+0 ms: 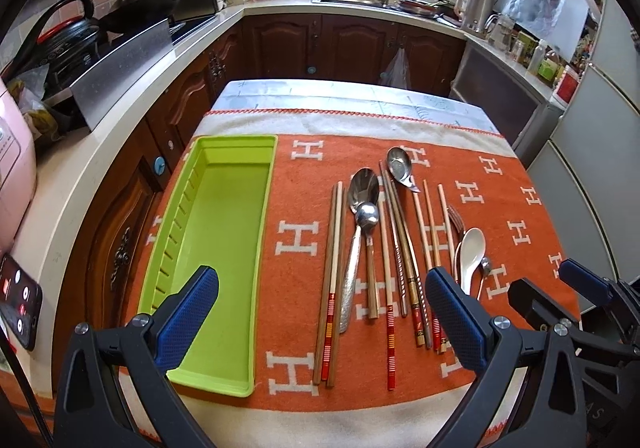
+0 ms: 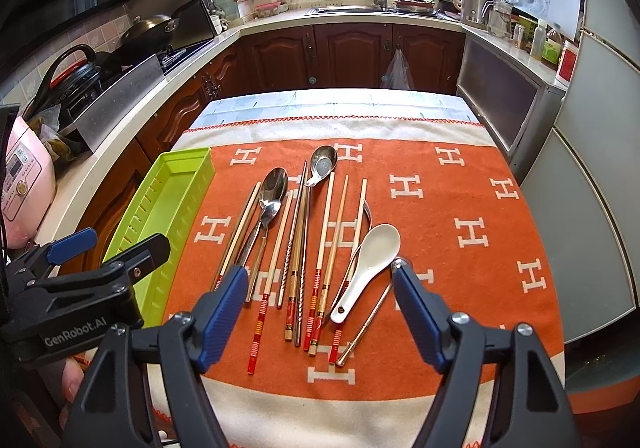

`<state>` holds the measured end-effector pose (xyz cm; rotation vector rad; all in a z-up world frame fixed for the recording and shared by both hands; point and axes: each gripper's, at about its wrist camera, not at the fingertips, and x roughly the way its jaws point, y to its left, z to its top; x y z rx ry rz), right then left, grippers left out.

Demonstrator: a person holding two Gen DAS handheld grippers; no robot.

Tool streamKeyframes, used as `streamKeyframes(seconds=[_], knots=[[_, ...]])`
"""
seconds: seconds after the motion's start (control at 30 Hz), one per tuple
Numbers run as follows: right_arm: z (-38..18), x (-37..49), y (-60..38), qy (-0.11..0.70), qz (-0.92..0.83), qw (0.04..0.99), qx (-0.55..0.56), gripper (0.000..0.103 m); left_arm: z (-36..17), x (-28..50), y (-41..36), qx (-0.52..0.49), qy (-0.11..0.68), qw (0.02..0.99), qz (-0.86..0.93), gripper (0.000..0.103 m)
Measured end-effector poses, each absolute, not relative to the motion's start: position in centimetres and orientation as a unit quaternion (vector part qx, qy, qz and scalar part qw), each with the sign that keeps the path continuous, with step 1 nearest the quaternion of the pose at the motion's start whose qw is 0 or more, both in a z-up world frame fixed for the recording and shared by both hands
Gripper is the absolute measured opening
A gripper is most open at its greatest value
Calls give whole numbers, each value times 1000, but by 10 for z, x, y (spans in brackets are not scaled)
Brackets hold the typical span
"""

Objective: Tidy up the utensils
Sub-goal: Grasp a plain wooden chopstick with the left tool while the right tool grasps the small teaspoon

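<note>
A lime-green utensil tray [image 1: 224,207] lies with nothing in it on the left of an orange blanket [image 1: 520,207]. To its right lie several chopsticks [image 1: 332,288], a large metal spoon [image 1: 363,183] overlapped by a smaller one [image 1: 367,215], a short steel spoon [image 1: 398,163], a fork [image 1: 456,217] and a white ceramic spoon [image 2: 372,264]. My left gripper [image 1: 322,276] hovers open over the tray's near end and the chopsticks. My right gripper [image 2: 319,271] hangs open above the chopstick handles and the white spoon. A thin metal spoon [image 2: 372,320] lies by its right fingertip [image 2: 402,272]. Neither gripper holds anything.
The table stands in a kitchen with counters on the left and at the back. A pink cooker [image 2: 24,183] and a kettle [image 1: 72,31] sit on the left counter. A grey fridge [image 2: 592,207] is close on the right. A remote [image 1: 18,300] lies at the left edge.
</note>
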<state>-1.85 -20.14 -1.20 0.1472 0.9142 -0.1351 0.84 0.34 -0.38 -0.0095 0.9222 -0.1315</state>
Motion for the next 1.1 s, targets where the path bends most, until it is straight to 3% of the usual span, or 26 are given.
streamKeyframes(seconds=[0.57,0.63,0.87,0.97,1.03,1.1], knots=[[-1,4,-268,420,-104,895,108,75,-11,59,1,6,478,866,-148,102],[-7,8,-277,427,-108,890,116,74,-19,69,4,-4,486,861,-149,91],[-45,19,-304,473,-112,860,153,56,-59,93,4,-22,535,831,-151,58],[-63,21,-308,492,-109,849,160,54,-75,97,1,-15,551,819,-155,32],[-79,22,-307,509,-106,839,163,53,-84,98,-1,-13,561,813,-157,21],[-91,22,-307,519,-106,832,166,50,-92,99,-3,-14,568,808,-160,15]])
